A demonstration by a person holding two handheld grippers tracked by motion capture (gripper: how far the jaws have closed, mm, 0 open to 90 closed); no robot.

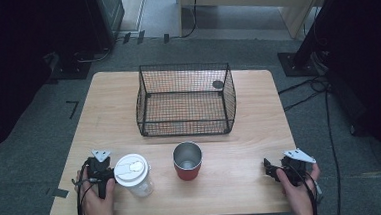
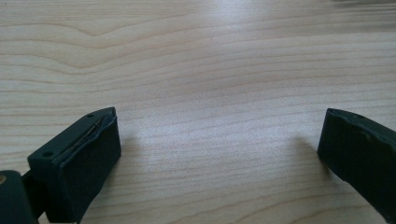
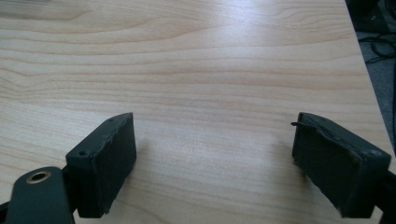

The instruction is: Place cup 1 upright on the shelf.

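Observation:
A clear plastic cup with a white lid stands near the table's front left. Just left of it, almost touching, is my left gripper. A red cup with a steel inside stands upright and empty at the front middle. A black wire basket sits behind it at the centre, with nothing in it. My right gripper rests low at the front right, pointing left toward the red cup. The left gripper and the right gripper are each open over bare wood, with nothing between the jaws.
The wooden table has bare room between the red cup and the right gripper. Grey carpet with cables lies beyond the right edge. A dark stand base sits at the far right.

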